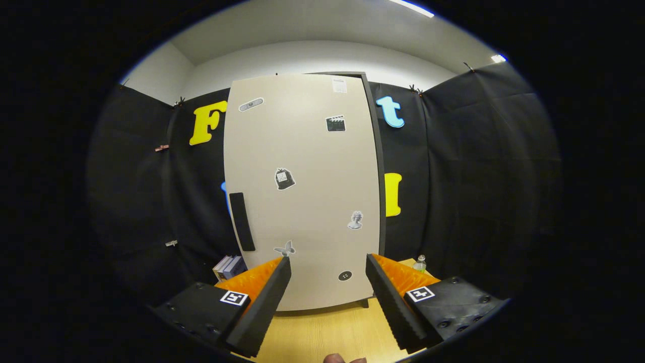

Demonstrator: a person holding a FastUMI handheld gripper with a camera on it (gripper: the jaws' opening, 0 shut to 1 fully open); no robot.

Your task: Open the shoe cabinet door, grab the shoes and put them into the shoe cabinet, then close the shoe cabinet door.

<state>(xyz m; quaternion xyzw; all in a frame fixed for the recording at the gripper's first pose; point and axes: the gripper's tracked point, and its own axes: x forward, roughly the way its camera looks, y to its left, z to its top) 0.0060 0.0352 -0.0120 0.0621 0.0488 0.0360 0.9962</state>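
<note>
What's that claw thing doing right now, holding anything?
Gripper: open, holding nothing; its fingers are spread apart in front of the closed cabinet door, not touching it.

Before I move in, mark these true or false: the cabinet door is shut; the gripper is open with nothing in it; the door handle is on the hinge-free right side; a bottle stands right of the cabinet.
1. The shoe cabinet door is shut. True.
2. The gripper is open, nothing between its fingers. True.
3. The black handle sits on the door's right side. False: it is near the left edge.
4. A bottle stands right of the cabinet. True.
</note>
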